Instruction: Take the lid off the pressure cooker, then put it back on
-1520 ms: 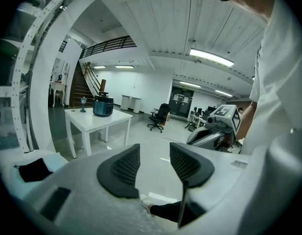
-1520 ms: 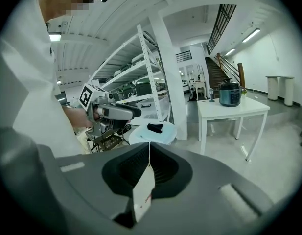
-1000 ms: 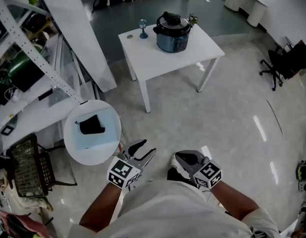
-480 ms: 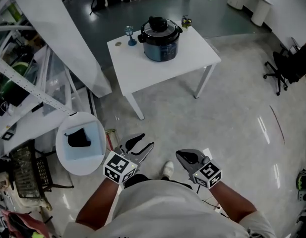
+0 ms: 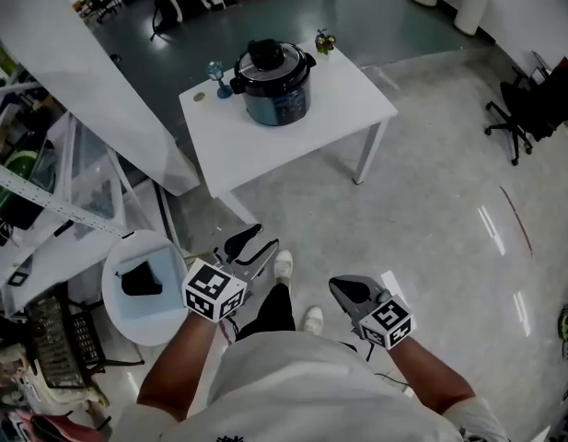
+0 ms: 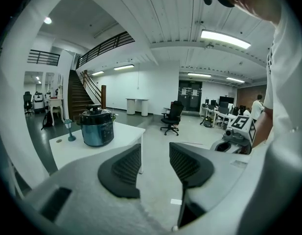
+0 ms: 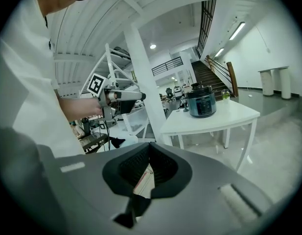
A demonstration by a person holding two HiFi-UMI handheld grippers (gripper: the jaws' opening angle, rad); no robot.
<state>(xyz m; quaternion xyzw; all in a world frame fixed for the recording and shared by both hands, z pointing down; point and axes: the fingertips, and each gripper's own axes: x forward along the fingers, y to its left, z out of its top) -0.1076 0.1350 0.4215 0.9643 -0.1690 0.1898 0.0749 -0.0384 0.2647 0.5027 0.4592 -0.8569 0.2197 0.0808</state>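
Grippers: two, one in each hand, each bearing one marker cube.
Left gripper (image 5: pixel 253 245): jaws stand moderately apart, with only floor showing between the pads; it holds nothing.
Right gripper (image 5: pixel 350 291): jaws drawn together until the tips meet; nothing is gripped.
Pressure cooker (image 5: pixel 276 90): one, dark blue, upright on the far left part of the white table (image 5: pixel 343 95), set back from the near edge and well away from both grippers.
Lid (image 5: pixel 269 58): one, black, seated on the cooker.
Small things on the table: three. A blue goblet (image 5: pixel 216 75) stands just left of the cooker, a small disc (image 5: pixel 199 98) lies near the left corner, and a greenish ornament (image 5: pixel 324 41) sits by the far edge.
Table edges: the near edge and right corner are bare.
Open floor: a wide pale stretch lies between the person and the table and runs on to the right.
Left side: a leaning white panel (image 5: pixel 99 90) crowds the table's left corner; one round white stool (image 5: pixel 127 316) with a black item on it sits just beside the left gripper.
Far right: one black office chair (image 5: pixel 532 109).
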